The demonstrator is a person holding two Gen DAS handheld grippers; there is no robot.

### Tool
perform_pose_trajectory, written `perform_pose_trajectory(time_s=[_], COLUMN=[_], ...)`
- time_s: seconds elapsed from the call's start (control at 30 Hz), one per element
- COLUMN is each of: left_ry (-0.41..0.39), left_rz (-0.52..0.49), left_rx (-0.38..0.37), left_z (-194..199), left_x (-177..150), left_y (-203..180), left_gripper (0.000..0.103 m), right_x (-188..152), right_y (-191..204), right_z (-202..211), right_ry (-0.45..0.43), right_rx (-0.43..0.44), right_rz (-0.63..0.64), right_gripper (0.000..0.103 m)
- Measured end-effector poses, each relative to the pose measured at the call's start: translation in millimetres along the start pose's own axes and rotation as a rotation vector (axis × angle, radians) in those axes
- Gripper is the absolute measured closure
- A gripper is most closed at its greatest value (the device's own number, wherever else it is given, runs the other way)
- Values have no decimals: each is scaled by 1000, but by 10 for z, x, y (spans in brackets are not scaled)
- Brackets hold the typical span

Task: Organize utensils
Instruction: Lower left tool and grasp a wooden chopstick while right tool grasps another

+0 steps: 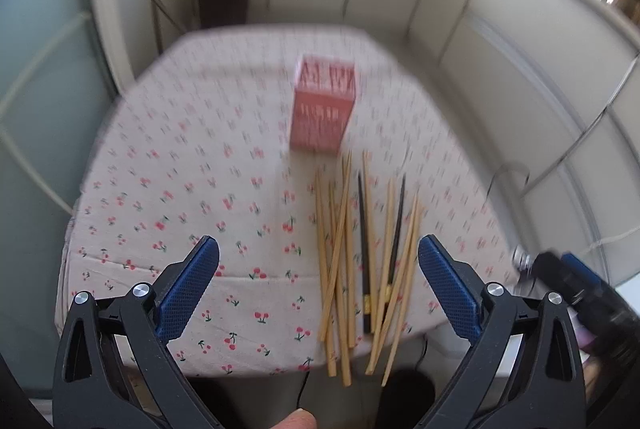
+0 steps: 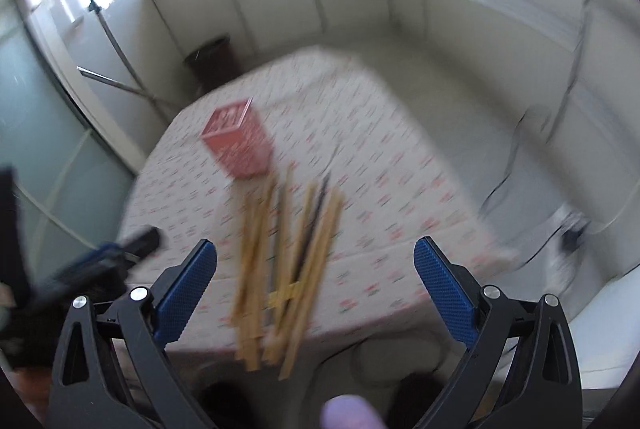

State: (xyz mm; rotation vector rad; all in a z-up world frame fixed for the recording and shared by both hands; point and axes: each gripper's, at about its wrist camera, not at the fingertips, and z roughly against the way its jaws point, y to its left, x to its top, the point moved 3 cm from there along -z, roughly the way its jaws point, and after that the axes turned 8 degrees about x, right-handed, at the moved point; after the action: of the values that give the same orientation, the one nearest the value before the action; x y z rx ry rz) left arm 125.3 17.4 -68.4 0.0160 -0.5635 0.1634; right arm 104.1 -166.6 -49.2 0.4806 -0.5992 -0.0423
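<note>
A loose pile of wooden chopsticks (image 1: 352, 261) with two black ones (image 1: 362, 237) lies at the table's near edge, some ends hanging over it. A pink slotted holder (image 1: 323, 103) stands upright just beyond the pile. My left gripper (image 1: 318, 261) is open and empty, held above the near edge with the pile between its fingers. In the right wrist view the pile (image 2: 288, 257) and the holder (image 2: 238, 141) are blurred. My right gripper (image 2: 315, 261) is open and empty above the pile.
The round table (image 1: 180, 169) has a cherry-print cloth. The right gripper's body (image 1: 576, 281) shows at the left view's right edge; the left gripper's body (image 2: 100, 261) shows at the right view's left. White cabinets and a dark bin (image 2: 210, 63) stand behind.
</note>
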Motion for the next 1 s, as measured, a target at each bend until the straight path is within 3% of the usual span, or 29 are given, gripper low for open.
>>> perform_pose_trajectory(time_s=[0.17, 0.33, 0.4, 0.47, 0.5, 0.57, 0.7, 0.87, 1.0], left_ry=[99, 251, 330, 380, 391, 411, 420, 425, 415], left_rz=[-87, 15, 61, 78, 81, 96, 108, 57, 28], left_rx=[150, 97, 49, 38, 44, 50, 32, 106, 146], left_z=[-490, -986, -1152, -1298, -1342, -1458, -1553, -1651, -1703], left_x=[206, 283, 297, 322, 331, 373, 442, 423, 414], left_y=[-36, 69, 94, 113, 118, 137, 70, -52, -136], left_gripper=[7, 10, 16, 29, 33, 42, 47, 62, 65], right_x=[320, 328, 272, 221, 227, 278, 344, 303, 298], right_y=[-377, -524, -656, -789, -820, -816, -812, -933, -1023], right_z=[-513, -999, -1130, -1244, -1288, -1310, -1322, -1393, -1404], right_ry=[210, 321, 345, 403, 420, 424, 397, 417, 412], right_rx=[143, 3, -5, -9, 43, 101, 79, 59, 42], right_rz=[-328, -296, -323, -410, -472, -516, -501, -540, -559], right_gripper=[7, 7, 7, 7, 7, 7, 7, 7, 7])
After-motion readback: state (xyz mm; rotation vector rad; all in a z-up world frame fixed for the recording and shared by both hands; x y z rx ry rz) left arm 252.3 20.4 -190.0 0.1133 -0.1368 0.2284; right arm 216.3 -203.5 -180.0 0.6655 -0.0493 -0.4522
